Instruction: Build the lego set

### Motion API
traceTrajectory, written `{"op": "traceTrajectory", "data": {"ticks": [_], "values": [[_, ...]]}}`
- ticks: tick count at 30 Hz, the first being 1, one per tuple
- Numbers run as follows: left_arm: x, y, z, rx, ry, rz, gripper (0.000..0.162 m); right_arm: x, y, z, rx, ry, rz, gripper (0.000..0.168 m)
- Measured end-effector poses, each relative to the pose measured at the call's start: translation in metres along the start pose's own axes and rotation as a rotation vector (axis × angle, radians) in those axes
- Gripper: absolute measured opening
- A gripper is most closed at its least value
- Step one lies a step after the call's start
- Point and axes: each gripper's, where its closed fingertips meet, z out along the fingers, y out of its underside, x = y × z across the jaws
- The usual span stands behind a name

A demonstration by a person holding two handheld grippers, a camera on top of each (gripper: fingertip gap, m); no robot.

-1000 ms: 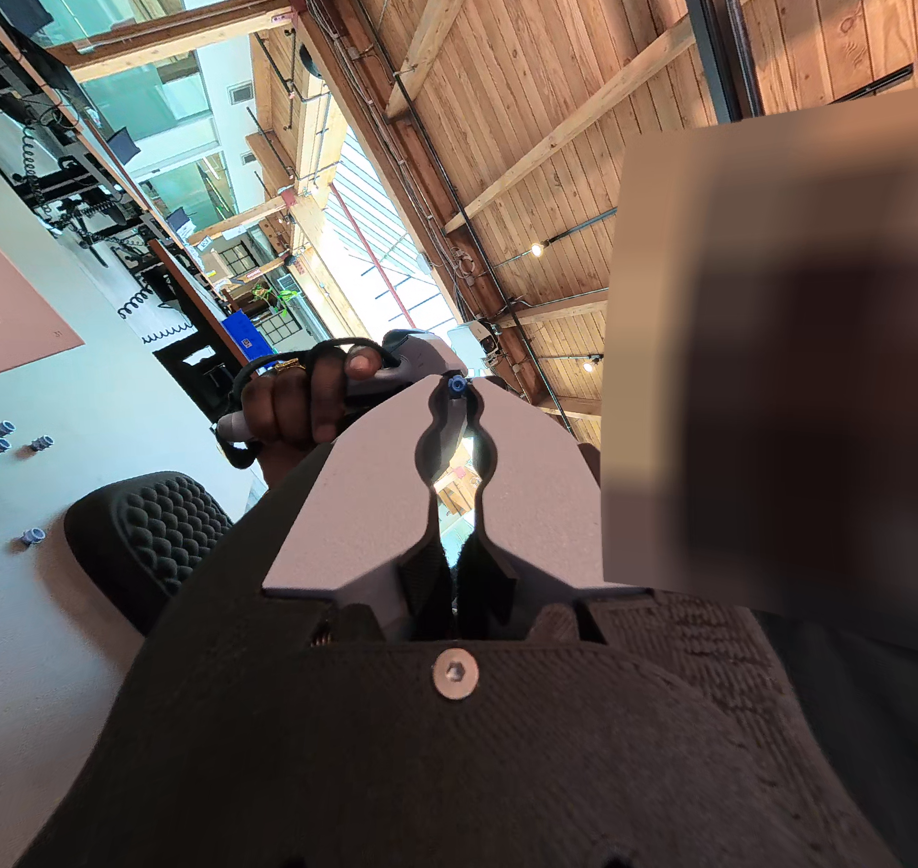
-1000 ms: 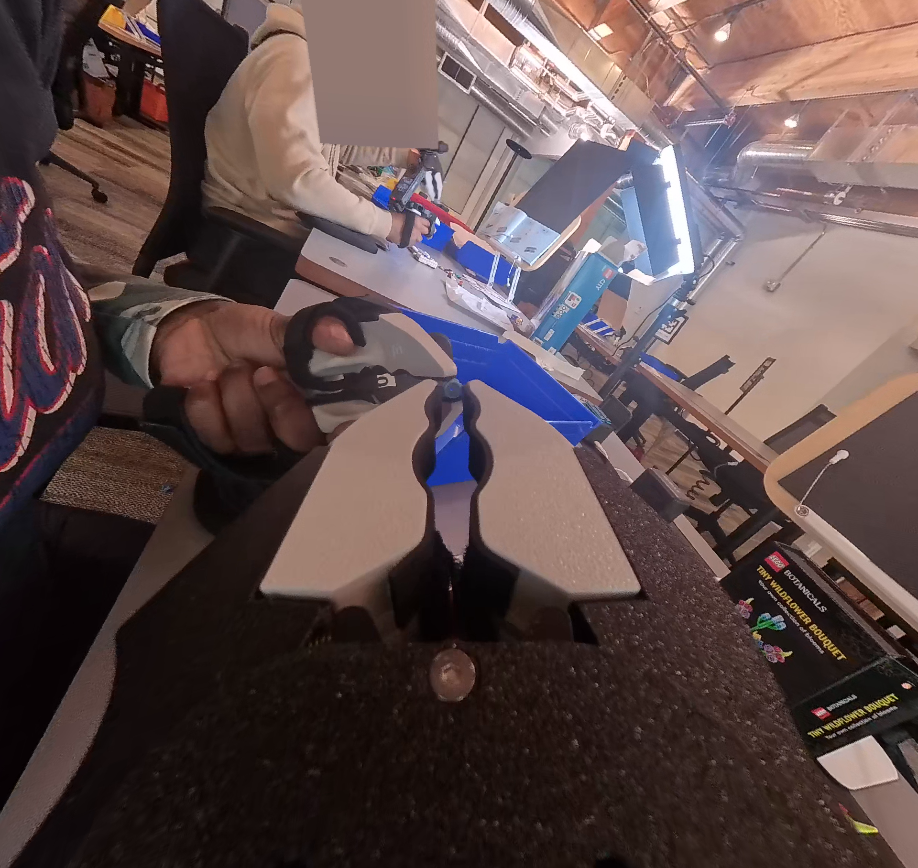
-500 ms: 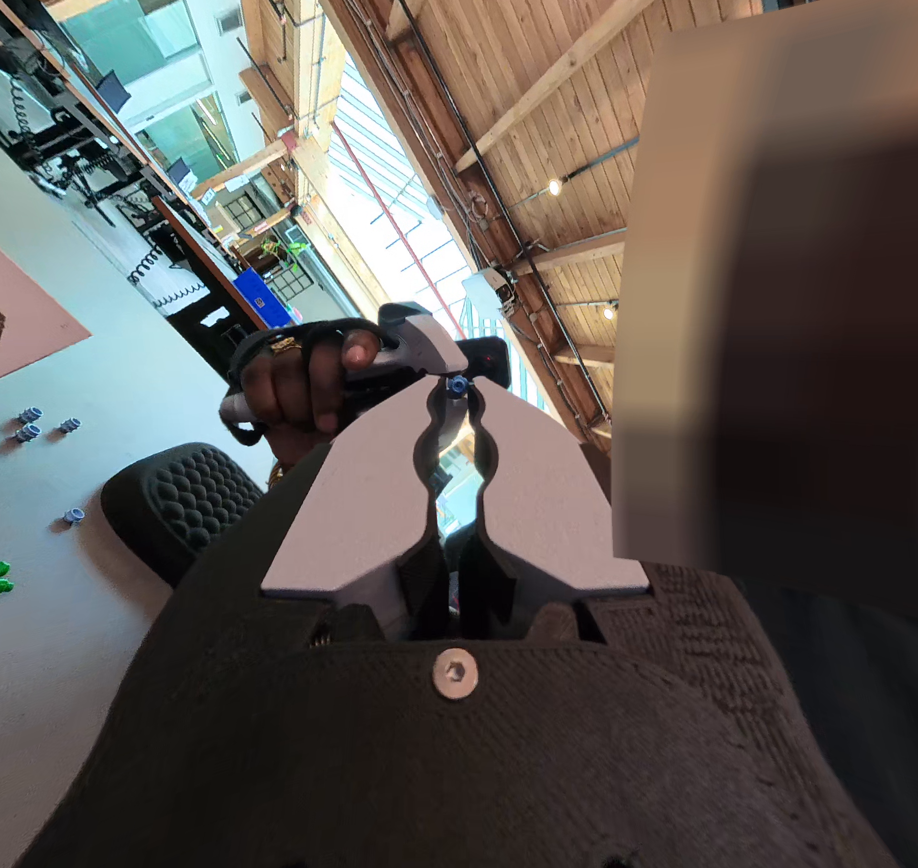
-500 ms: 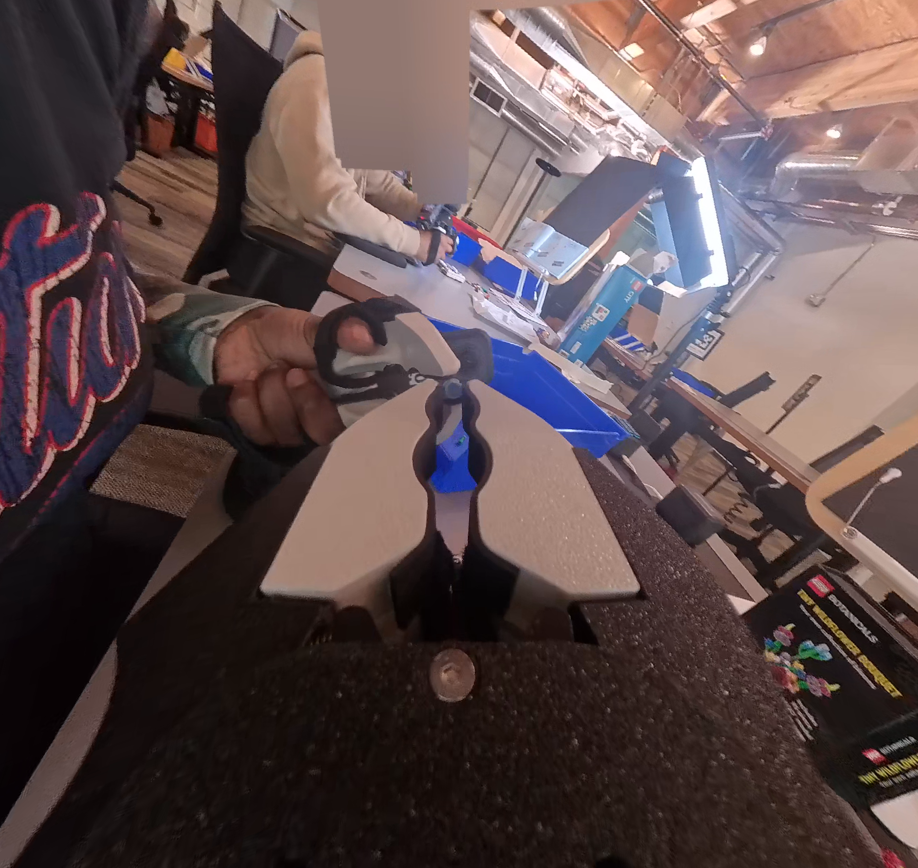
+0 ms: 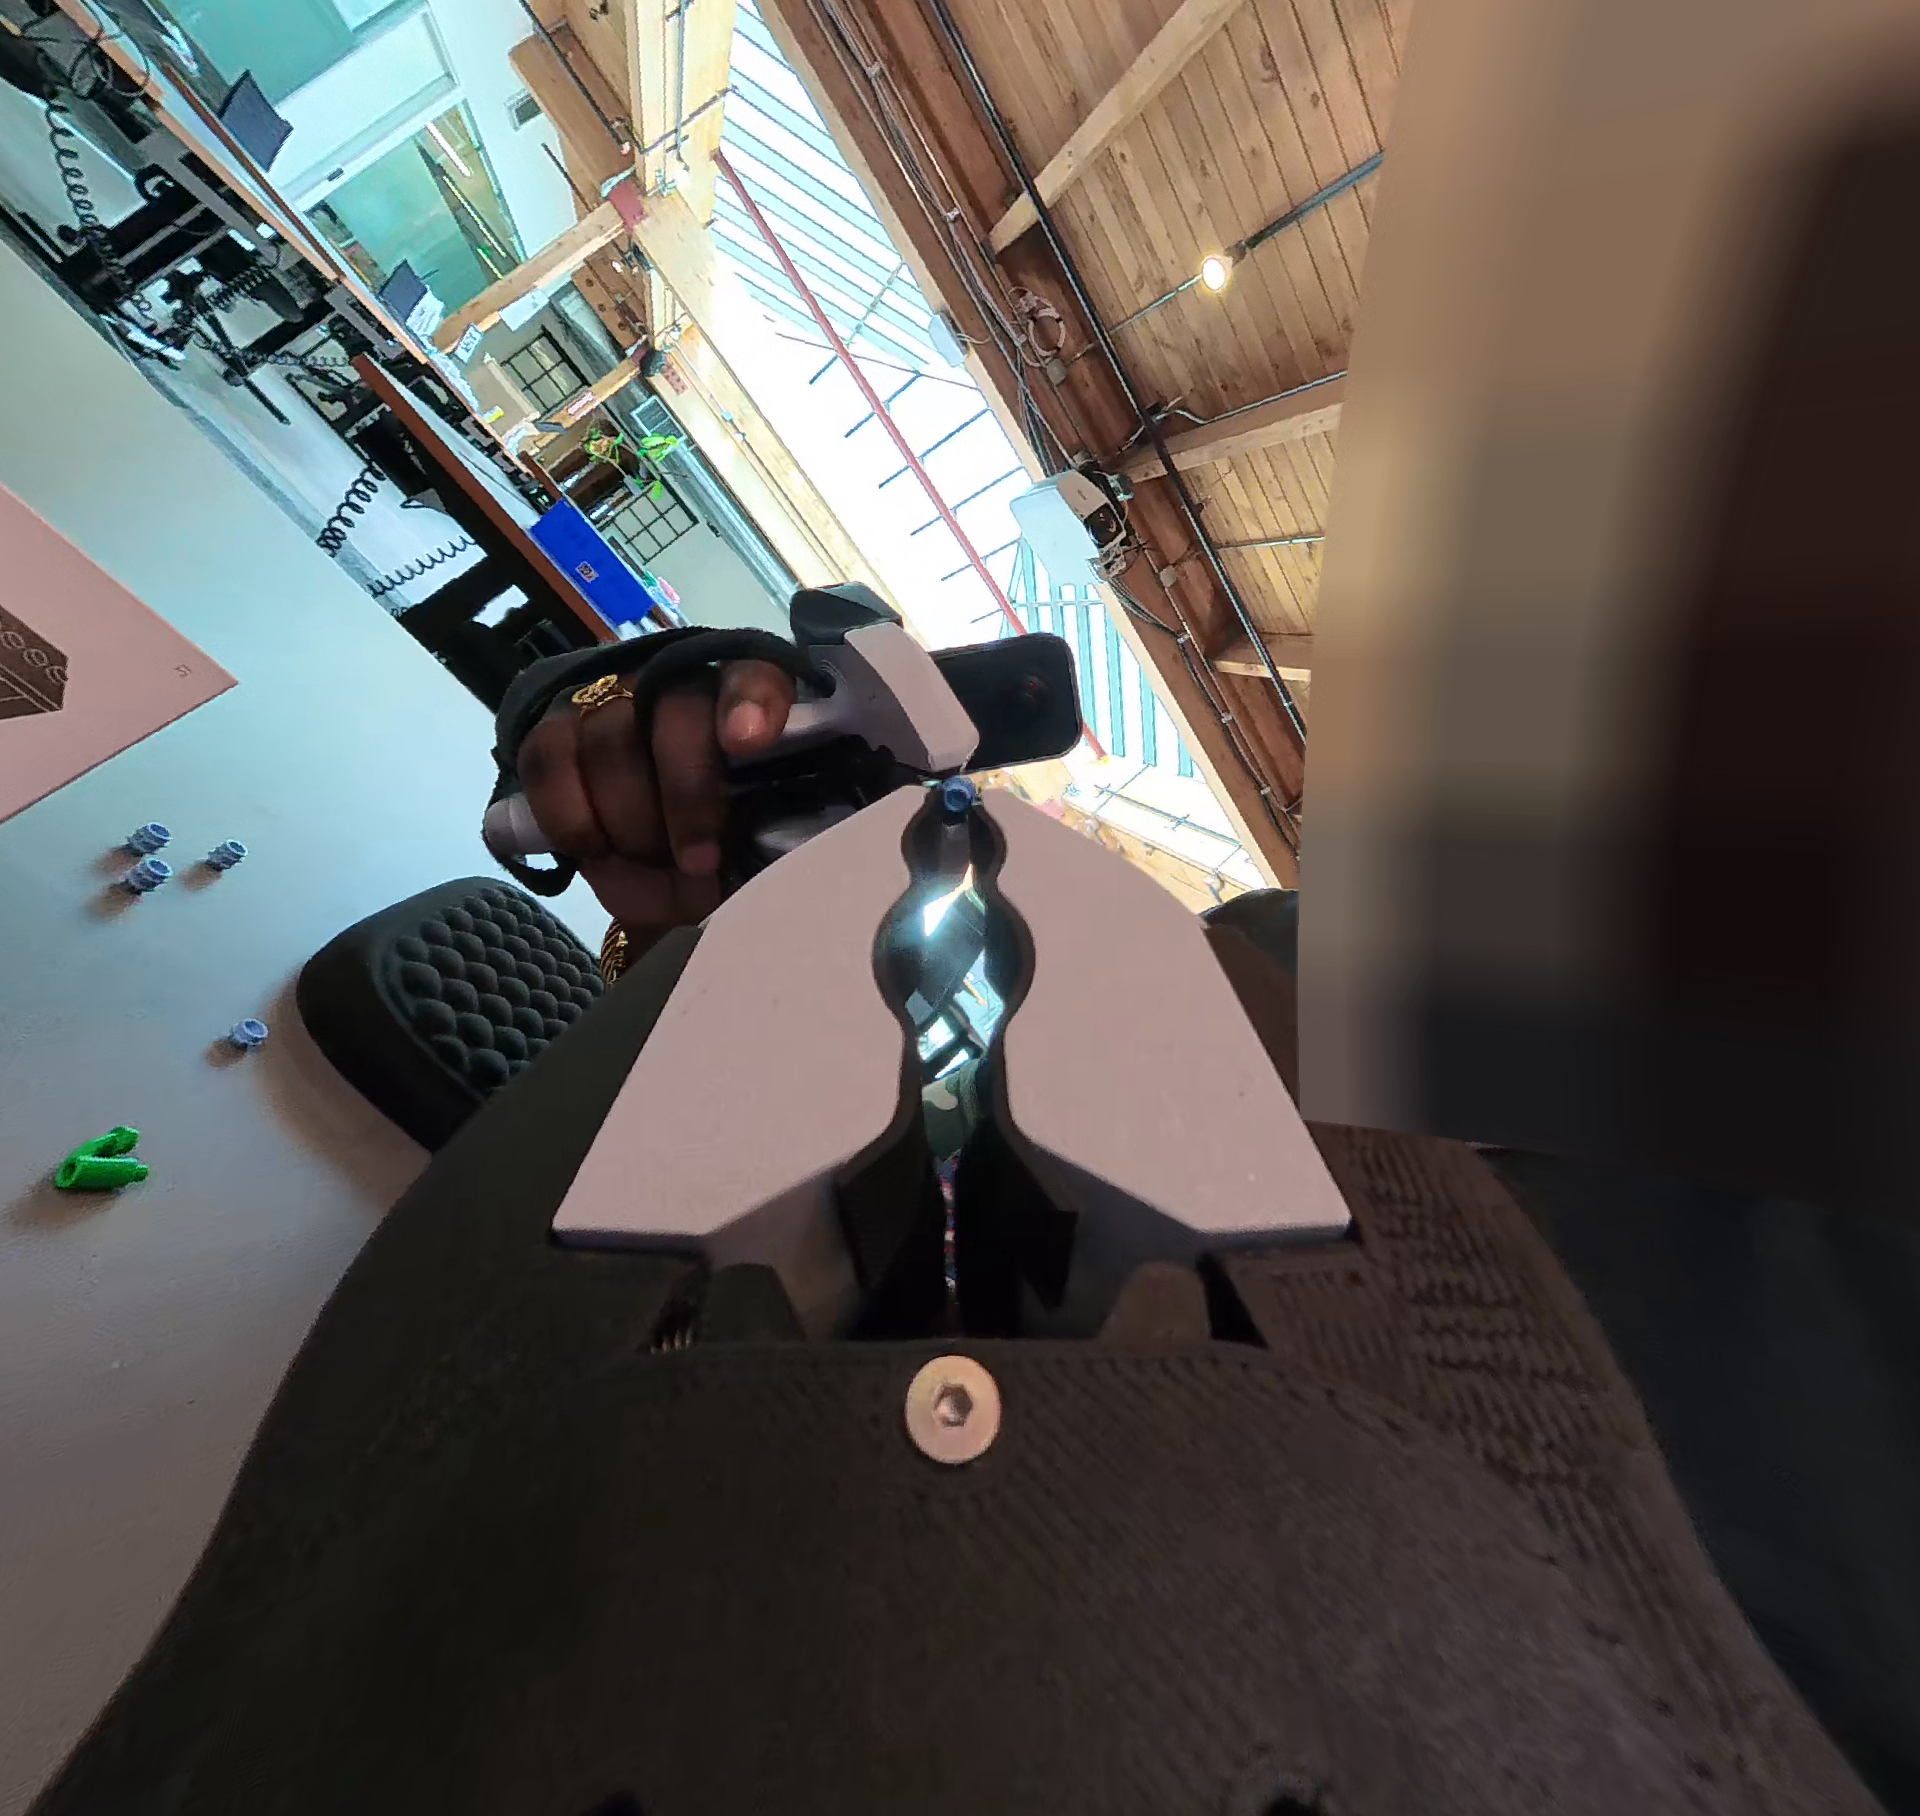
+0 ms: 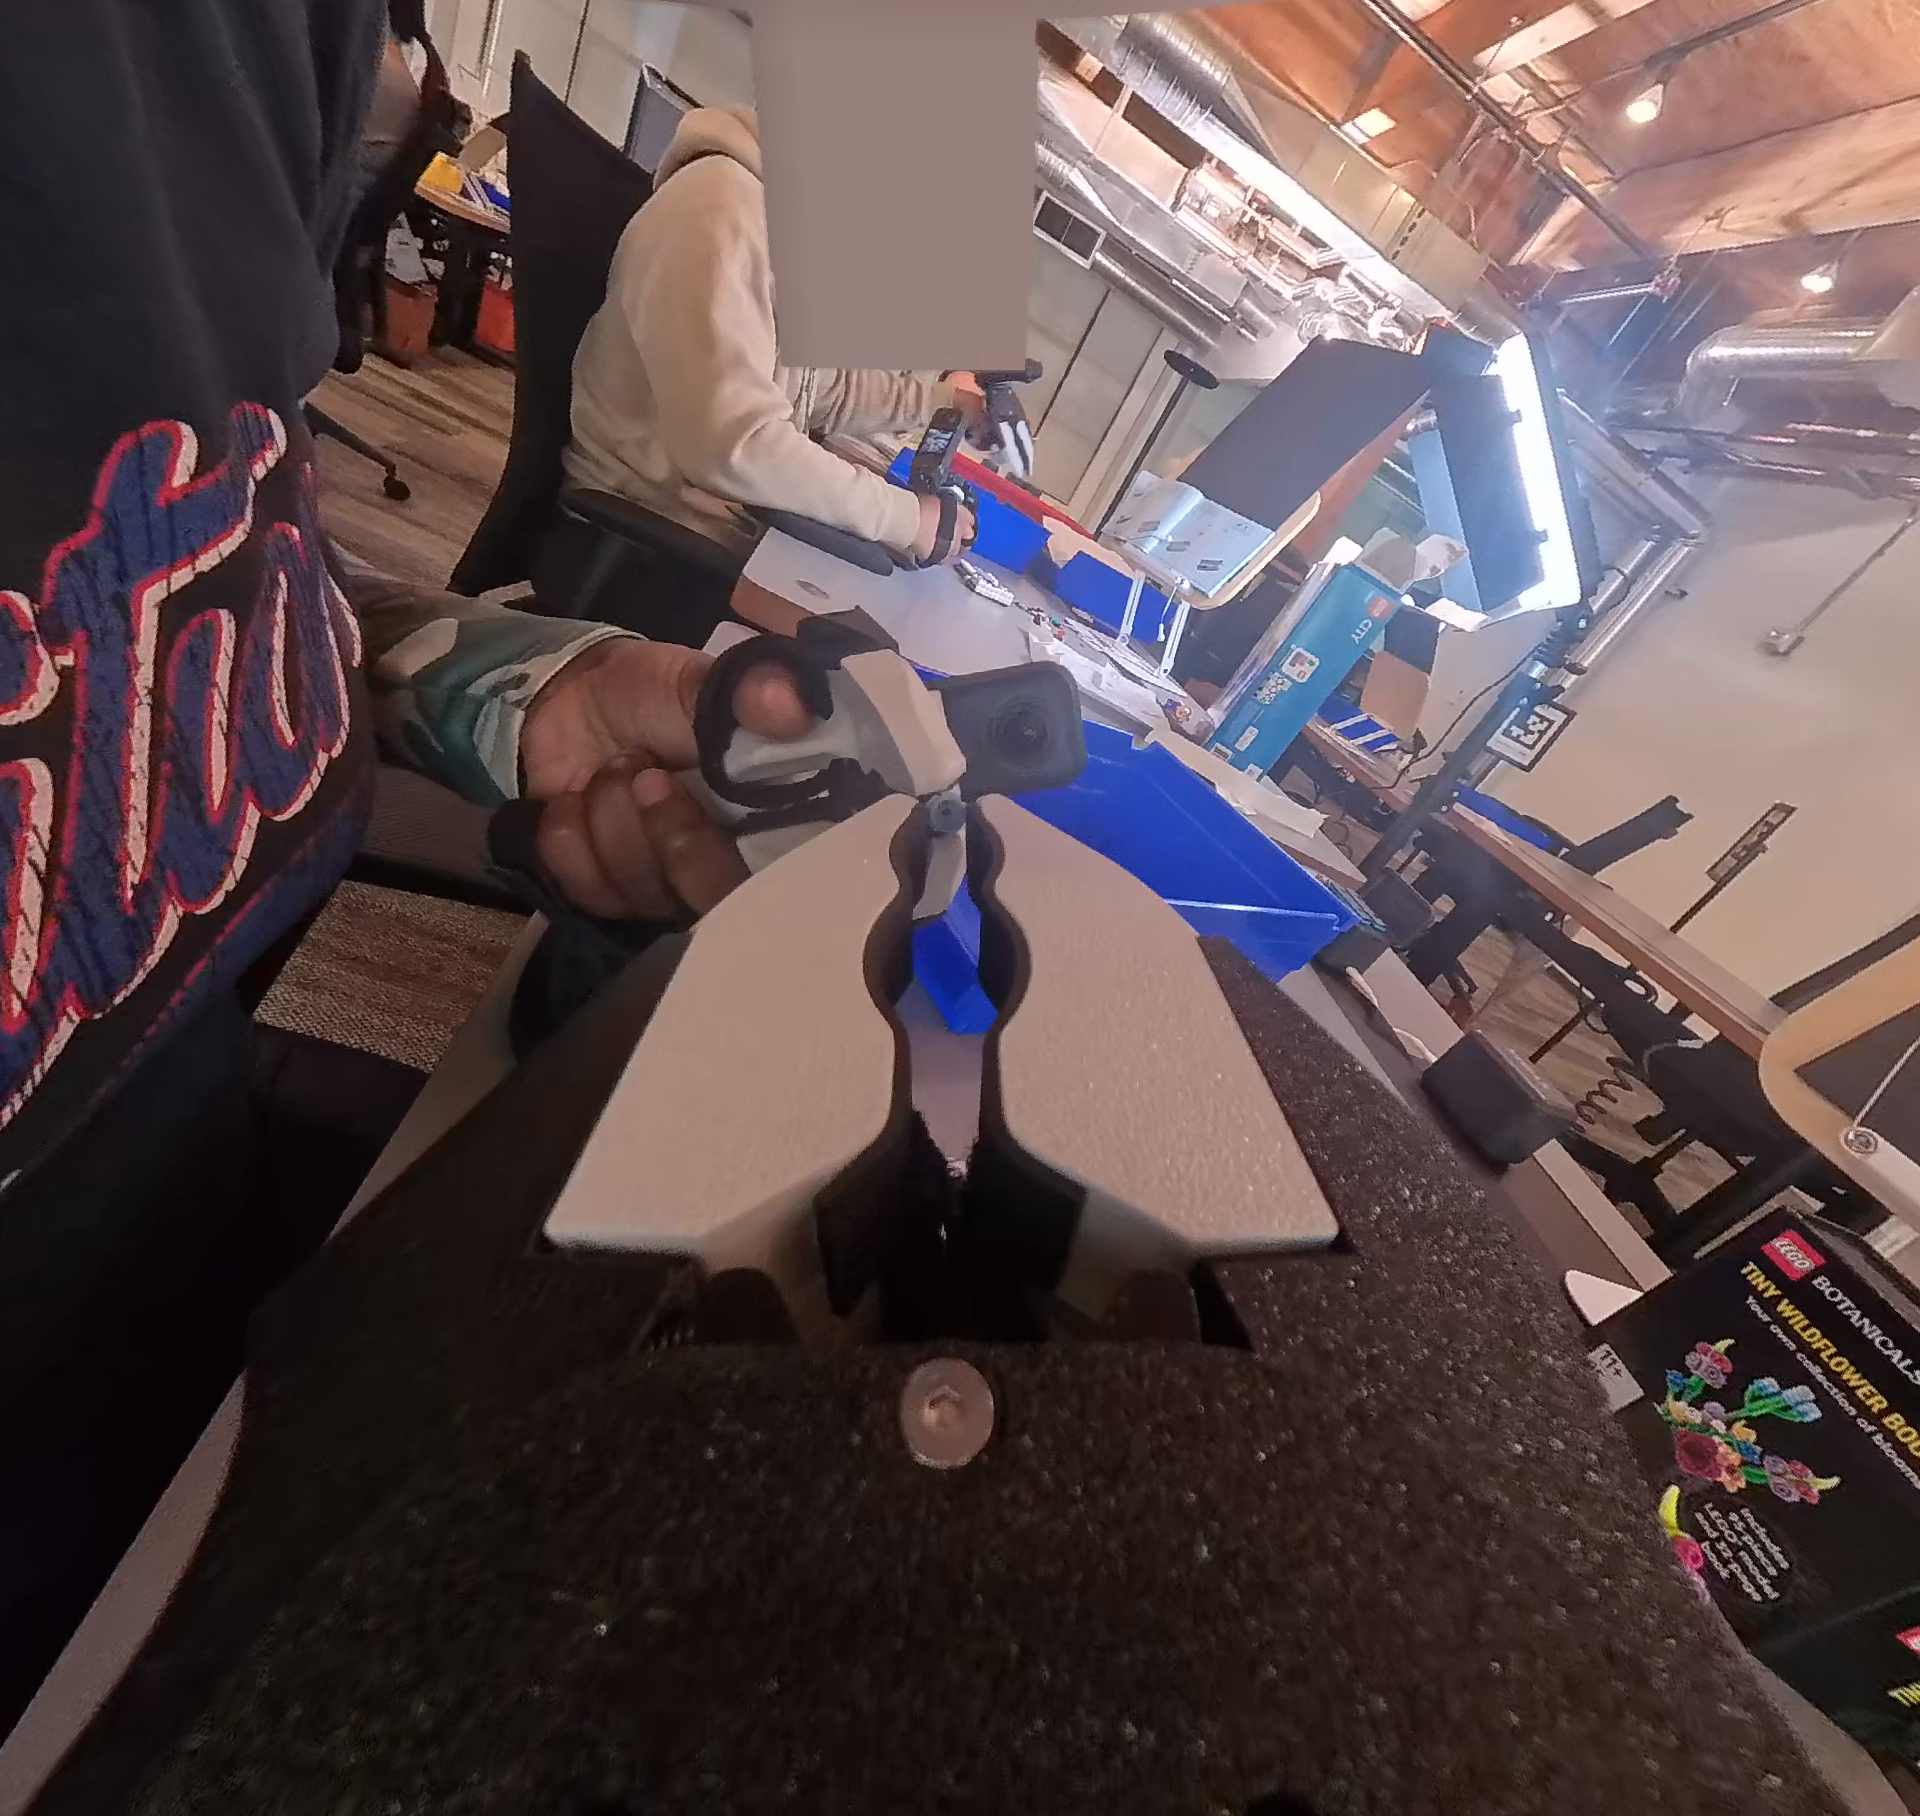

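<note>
My left gripper (image 5: 954,810) is shut on a small blue round piece (image 5: 954,796), held up in the air. My right gripper (image 6: 943,826) is shut on a small blue-grey round piece (image 6: 943,814). The two grippers face each other tip to tip, each held by a hand; the right gripper's body (image 5: 883,696) shows in the left wrist view and the left gripper's body (image 6: 894,727) in the right wrist view. I cannot tell whether the pieces touch. Several loose blue-grey round pieces (image 5: 151,839) and a green piece (image 5: 99,1170) lie on the grey table (image 5: 260,935).
A pink instruction page (image 5: 83,717) lies at the table's left. A black textured pad (image 5: 457,987) lies near the hand. The black set box (image 6: 1787,1434) lies at lower right. A blue bin (image 6: 1164,841) and a seated person in a cream hoodie (image 6: 665,364) are behind. Only a small space, under 4 cm, lies between the two pairs of fingers.
Both views have swung while the tips stay together. More of the table, the green piece and each opposite gripper's camera have come into view. Both grippers stay shut.
</note>
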Motion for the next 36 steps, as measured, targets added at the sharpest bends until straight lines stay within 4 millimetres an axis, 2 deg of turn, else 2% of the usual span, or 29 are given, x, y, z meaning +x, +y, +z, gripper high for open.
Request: {"op": "traceTrajectory", "data": {"ticks": [16,31,36], "values": [[-0.0015,0.0033,-0.0007,-0.021,-0.001,0.019,0.005,-0.0044,0.0025,-0.0015,0.028,-0.053,0.044,0.007],[-0.0017,0.0066,-0.0006,-0.071,-0.052,0.165,0.005,-0.0048,0.0034,-0.0006,0.044,-0.065,0.072,0.007],[-0.0056,0.0090,-0.0024,-0.111,-0.102,0.229,0.005,-0.0062,0.0083,-0.0005,0.001,-0.072,0.044,0.006]]}}
